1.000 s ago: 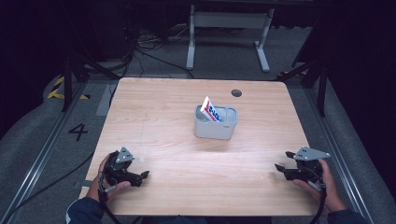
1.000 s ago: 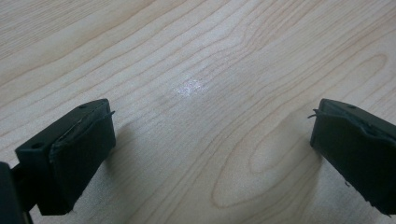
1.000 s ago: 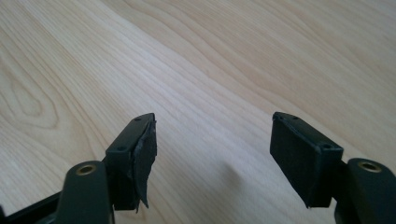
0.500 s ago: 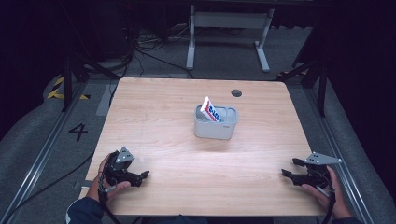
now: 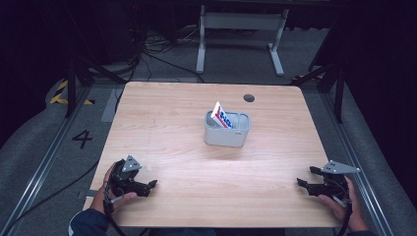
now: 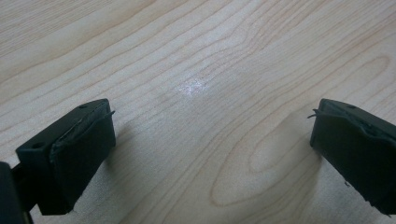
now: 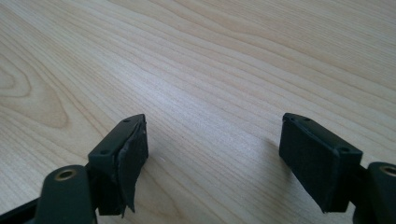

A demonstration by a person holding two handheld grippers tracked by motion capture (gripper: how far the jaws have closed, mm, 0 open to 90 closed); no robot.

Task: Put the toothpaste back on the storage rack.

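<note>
A grey bin point(image 5: 226, 130) stands near the middle of the wooden table point(image 5: 172, 113), with a white packet point(image 5: 221, 115) printed in blue and red leaning out of its left side. My left gripper point(image 5: 151, 184) rests at the table's front left corner, held in a hand, its jaws wide apart over bare wood point(image 6: 205, 154). My right gripper point(image 5: 304, 180) sits at the front right corner, also held in a hand. Its jaws have just been opening and stand open, with nothing but bare wood point(image 7: 210, 154) between them.
A small dark round grommet point(image 5: 249, 98) is set in the table near its far edge. Beyond the table a white metal stand point(image 5: 239, 29) and cables lie on the dark floor. A rail and a painted number four point(image 5: 82, 138) run along the left.
My right gripper has slid right and toward the table's front right corner. The left gripper, the bin and the packet have stayed where they were.
</note>
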